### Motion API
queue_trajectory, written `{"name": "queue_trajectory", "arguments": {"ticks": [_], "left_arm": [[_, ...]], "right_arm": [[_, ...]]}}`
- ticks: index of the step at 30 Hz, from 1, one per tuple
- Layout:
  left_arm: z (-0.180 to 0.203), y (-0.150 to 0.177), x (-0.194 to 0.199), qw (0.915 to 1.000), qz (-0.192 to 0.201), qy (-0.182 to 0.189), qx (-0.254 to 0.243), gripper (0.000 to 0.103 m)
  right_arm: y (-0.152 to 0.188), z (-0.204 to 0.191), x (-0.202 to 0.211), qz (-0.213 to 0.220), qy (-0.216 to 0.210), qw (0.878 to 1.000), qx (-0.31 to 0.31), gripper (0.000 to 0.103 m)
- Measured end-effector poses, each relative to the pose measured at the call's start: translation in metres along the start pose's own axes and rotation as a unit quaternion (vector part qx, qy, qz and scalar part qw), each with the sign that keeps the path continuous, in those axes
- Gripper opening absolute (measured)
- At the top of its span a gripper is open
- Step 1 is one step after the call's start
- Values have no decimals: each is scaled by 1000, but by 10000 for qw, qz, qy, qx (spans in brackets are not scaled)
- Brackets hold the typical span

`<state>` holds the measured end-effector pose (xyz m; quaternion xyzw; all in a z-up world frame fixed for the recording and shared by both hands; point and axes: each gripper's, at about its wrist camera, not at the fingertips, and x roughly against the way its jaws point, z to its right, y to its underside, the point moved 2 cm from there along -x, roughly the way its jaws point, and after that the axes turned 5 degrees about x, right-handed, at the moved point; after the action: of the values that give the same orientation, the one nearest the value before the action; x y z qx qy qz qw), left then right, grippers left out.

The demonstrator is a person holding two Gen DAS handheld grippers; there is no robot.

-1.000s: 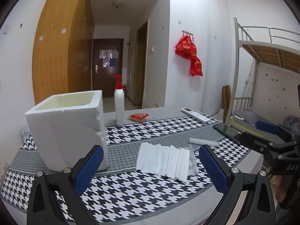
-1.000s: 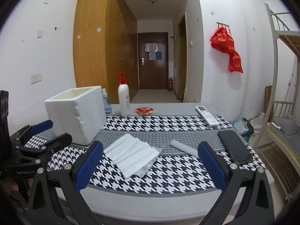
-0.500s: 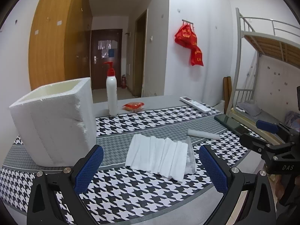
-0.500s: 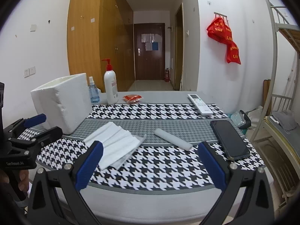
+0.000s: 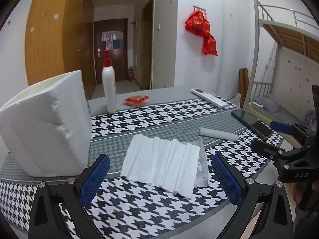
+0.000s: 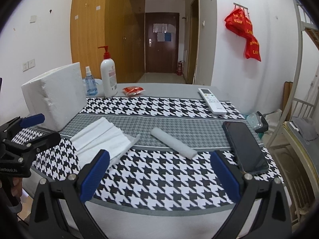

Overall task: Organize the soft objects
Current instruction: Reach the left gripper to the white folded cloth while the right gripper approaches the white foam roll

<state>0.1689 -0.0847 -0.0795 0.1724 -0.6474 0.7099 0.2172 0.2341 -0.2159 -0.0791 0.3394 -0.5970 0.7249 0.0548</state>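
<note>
Both handheld grippers have dropped lower and closer to the table since a second ago, so the foam box now looms larger at left. Left gripper (image 5: pixel 160 176), jaws spread wide and empty, hangs at the bottom of its frame just short of the stack of white tissues (image 5: pixel 162 164), which lies at centre on the houndstooth table runner (image 5: pixel 139 209). Right gripper (image 6: pixel 159 172), equally wide and empty, frames the white foam roll (image 6: pixel 172 142) lying at centre, apart from the tissues to its left. White foam box (image 5: pixel 45 125) stands at left; a pump bottle (image 5: pixel 109 88) and red packet (image 5: pixel 136 100) sit behind. A phone (image 6: pixel 245 146) and remote control (image 6: pixel 212 100) occupy the right side.
</note>
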Motion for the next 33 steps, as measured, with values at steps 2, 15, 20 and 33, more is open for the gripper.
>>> {"name": "queue_trajectory", "arguments": {"ticks": [2,15,20,33], "left_arm": [[2,0,-6,10000,-94,-3,13,102],[5,1,-41,9974,-691,-158,-94,102],[10,0,-55,9963,-825,-161,-165,102],[17,5,-80,9919,-1183,-309,-352,102]], "right_arm": [[0,4,-6,-44,-33,10000,-1,102],[-6,17,-42,-264,-257,9993,104,102],[-8,23,-53,-367,-357,9984,224,102],[-2,30,-84,-746,-822,9925,511,102]]}}
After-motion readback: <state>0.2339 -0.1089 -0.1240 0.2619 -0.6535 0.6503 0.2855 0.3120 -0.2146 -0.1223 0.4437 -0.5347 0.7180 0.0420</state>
